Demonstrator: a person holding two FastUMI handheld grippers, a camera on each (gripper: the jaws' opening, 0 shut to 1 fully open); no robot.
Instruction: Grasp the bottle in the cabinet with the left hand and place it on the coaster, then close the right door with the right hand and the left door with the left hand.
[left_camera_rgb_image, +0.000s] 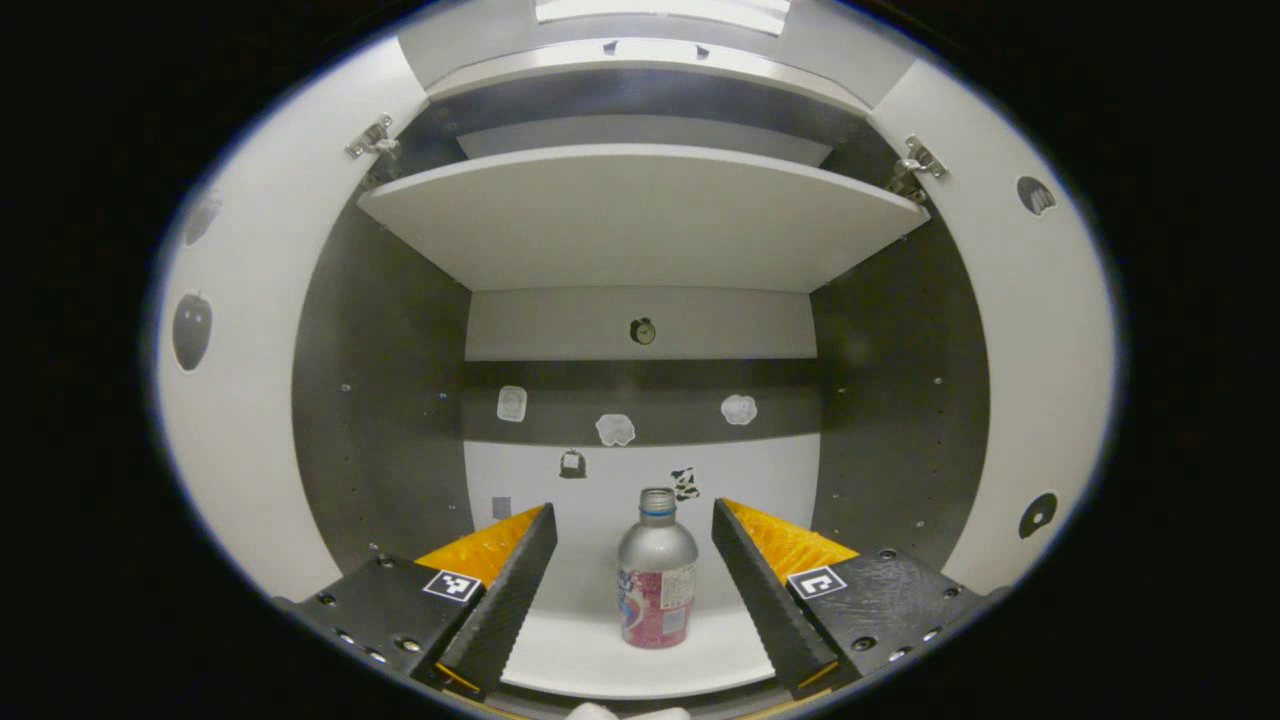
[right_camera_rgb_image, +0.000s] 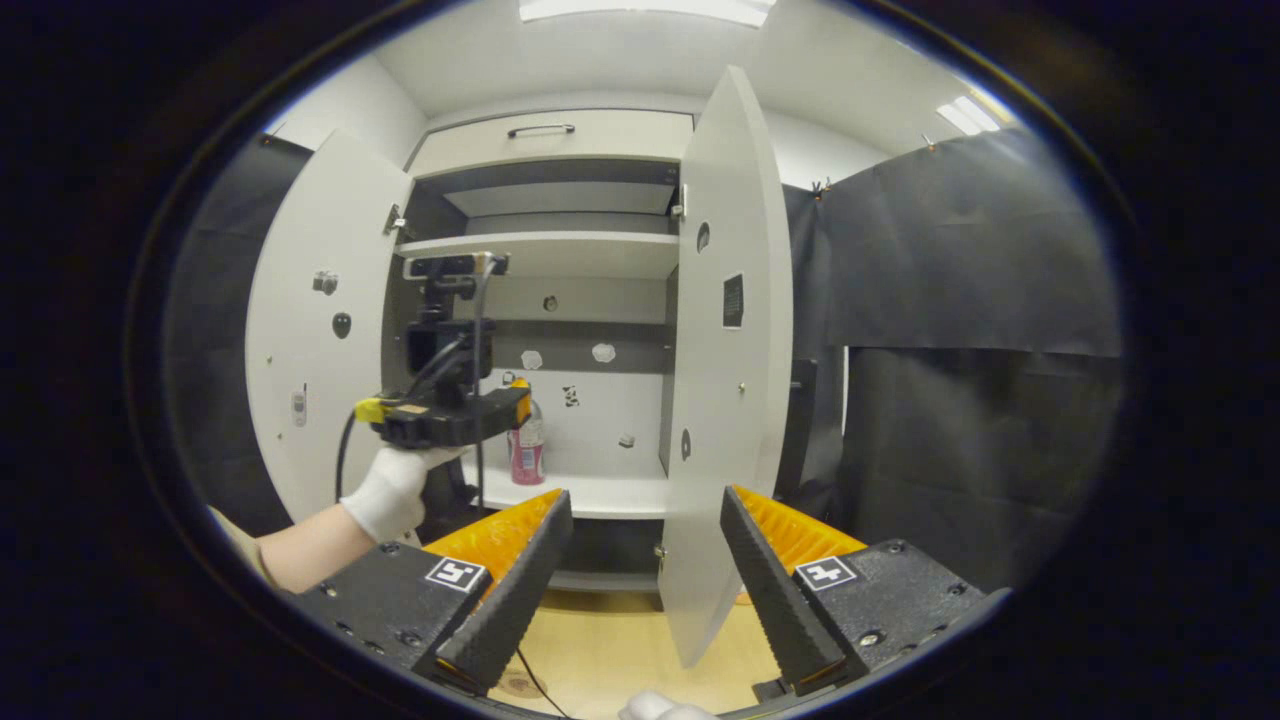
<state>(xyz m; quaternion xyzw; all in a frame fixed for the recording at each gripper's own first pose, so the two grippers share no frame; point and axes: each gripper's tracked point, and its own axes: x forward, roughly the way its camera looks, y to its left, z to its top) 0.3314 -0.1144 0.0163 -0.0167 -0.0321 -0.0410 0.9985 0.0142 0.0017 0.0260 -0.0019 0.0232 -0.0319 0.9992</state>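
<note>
A silver bottle (left_camera_rgb_image: 656, 575) with a pink label stands upright on the cabinet's lower shelf (left_camera_rgb_image: 600, 655). My left gripper (left_camera_rgb_image: 632, 530) is open, its fingers on either side of the bottle and not touching it. In the right gripper view that bottle (right_camera_rgb_image: 527, 445) stands just past the left gripper (right_camera_rgb_image: 520, 400), which a gloved hand (right_camera_rgb_image: 392, 490) holds inside the cabinet. My right gripper (right_camera_rgb_image: 645, 520) is open and holds nothing, in front of the open right door (right_camera_rgb_image: 725, 350). The left door (right_camera_rgb_image: 315, 330) is swung wide open.
An upper shelf (left_camera_rgb_image: 640, 215) spans the cabinet above the bottle. Small stickers dot the back wall (left_camera_rgb_image: 640, 470) and both doors. A wooden tabletop (right_camera_rgb_image: 610, 650) lies below the cabinet. Black cloth (right_camera_rgb_image: 960, 350) hangs to the right of the right door.
</note>
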